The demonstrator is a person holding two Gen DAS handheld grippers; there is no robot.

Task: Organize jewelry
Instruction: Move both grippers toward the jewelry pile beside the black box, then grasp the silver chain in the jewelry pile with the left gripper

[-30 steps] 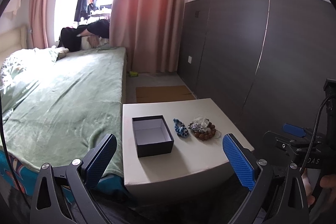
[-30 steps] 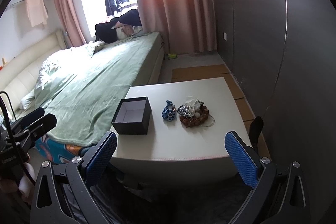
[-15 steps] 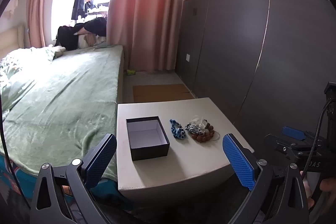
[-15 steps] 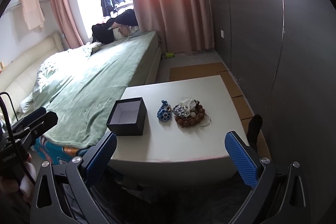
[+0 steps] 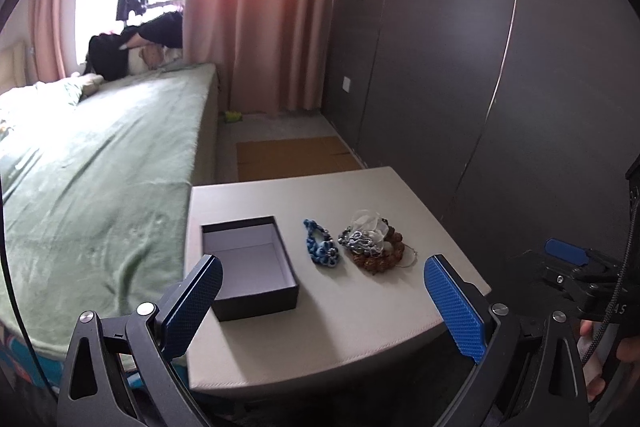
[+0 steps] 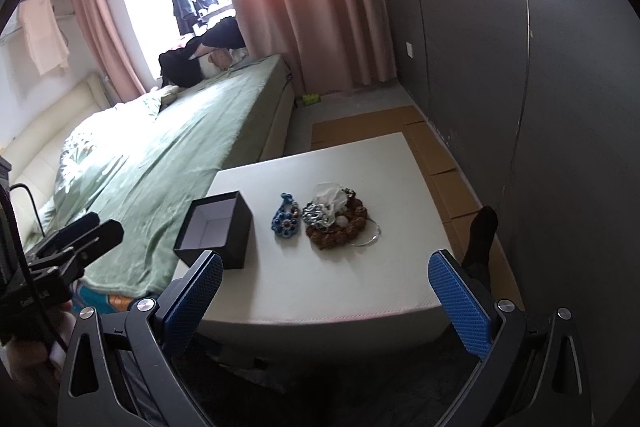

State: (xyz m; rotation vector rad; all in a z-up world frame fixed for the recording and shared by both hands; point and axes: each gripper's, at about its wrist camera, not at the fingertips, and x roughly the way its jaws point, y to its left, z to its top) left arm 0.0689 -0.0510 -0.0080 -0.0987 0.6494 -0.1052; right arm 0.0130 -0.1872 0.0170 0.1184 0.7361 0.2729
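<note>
We hold two grippers, one in each hand, and both stand wide apart with nothing between their blue pads. Our left gripper (image 5: pixel 320 307) hangs short of the near edge of the one pale table (image 5: pixel 360 327), and our right gripper (image 6: pixel 326 301) hangs likewise before that same table (image 6: pixel 320 291), just to the right of the other.

On the table we count one black box (image 5: pixel 256 291), lidless, its pale inside empty; from the right wrist view the black box (image 6: pixel 224 243) sits at the table's left edge, beside the bed. To its right, apart from it, lies one blue beaded piece (image 5: pixel 320 247), seen too at (image 6: pixel 286 219). Just beside that, nearly touching, lies one heap of jewelry (image 5: pixel 374 245): a ring of brown beads with a silvery piece and a whitish, sheer scrap on top, and a thin metal hoop poking out at its right side. How many separate pieces make up the heap (image 6: pixel 336 223) we cannot tell.

One green-covered bed (image 5: pixel 100 167) runs along the table's left side, and one pink curtain (image 5: pixel 260 7) hangs beyond.
</note>
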